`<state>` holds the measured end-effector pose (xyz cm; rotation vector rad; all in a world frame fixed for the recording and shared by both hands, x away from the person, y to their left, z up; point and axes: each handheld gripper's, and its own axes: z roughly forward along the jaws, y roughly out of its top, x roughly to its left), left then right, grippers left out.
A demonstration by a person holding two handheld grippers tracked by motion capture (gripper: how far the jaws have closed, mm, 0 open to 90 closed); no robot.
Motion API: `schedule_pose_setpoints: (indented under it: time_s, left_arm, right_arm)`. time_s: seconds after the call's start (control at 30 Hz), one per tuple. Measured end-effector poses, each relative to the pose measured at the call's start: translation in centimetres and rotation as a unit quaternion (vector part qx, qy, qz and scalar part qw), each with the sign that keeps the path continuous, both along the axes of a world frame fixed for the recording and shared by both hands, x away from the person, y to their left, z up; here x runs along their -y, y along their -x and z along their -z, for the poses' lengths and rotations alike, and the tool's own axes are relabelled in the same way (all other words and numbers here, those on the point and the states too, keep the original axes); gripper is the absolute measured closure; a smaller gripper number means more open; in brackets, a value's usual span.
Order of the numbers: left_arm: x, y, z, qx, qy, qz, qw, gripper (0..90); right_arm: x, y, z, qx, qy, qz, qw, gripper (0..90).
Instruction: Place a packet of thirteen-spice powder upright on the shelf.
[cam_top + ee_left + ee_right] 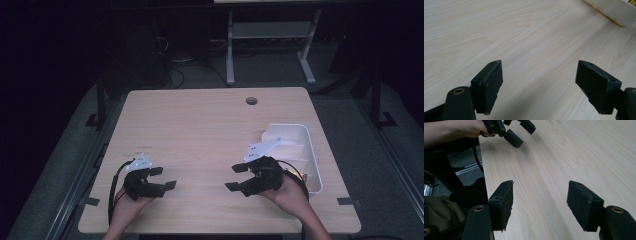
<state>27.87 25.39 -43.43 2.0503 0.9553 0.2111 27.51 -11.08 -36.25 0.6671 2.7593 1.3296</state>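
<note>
**A:** High view first. The table point(200, 130) is a pale wood-grain top with a round cable hole point(251, 100) near its far edge, and most of it is bare. The room around it is really dark: grey floor, a white metal frame point(270, 45) standing behind the table and some cables on the floor back there. A white bin point(312, 160) sits by the table's right edge.

**B:** And the grippers?

**A:** Both are low at the near edge, well apart from each other. The left gripper point(163, 178) is in the person's left hand point(131, 205), the right gripper point(238, 177) in the right hand point(290, 196). The right one is just beside the bin, at its near end. Both sets of jaws stand apart with nothing between them.

**B:** Left gripper view?

**A:** The left gripper point(539, 85) has its two black jaws spread wide over bare wood, with light grain running diagonally. A corner of the white bin point(616, 12) sits at the top right, farther off.

**B:** Right gripper view?

**A:** Same deal. The right gripper point(540, 205) is open and holding nothing, over the table's near edge. At the top left, the left hand point(461, 128) holds the left gripper point(520, 132), its jaws apart too. Below the edge there's dark floor, a metal rail point(466, 168) and some olive-coloured cloth point(441, 215).
</note>
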Motion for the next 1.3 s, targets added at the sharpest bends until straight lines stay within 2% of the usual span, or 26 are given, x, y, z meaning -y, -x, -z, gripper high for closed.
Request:
schedule_pose_setpoints:
  time_s: [0.4, 0.7, 1.3]
  left_arm:
    - [0.0, 0.0, -0.1, 0.002, -0.002, 0.002, 1.0000, 21.6]
    - [0.0, 0.1, -0.1, 0.004, -0.005, 0.003, 1.0000, 21.6]
    - [0.1, 0.1, -0.1, 0.007, -0.012, 0.008, 0.9999, 21.7]
  right_arm:
    - [-2.1, 0.0, 0.9, -0.009, 0.009, -0.013, 0.9998, 36.2]
    - [-3.4, 0.2, 1.3, -0.005, 0.018, -0.026, 0.9995, 35.7]
    - [-5.6, 0.4, 3.2, -0.014, 0.025, -0.027, 0.9992, 33.5]
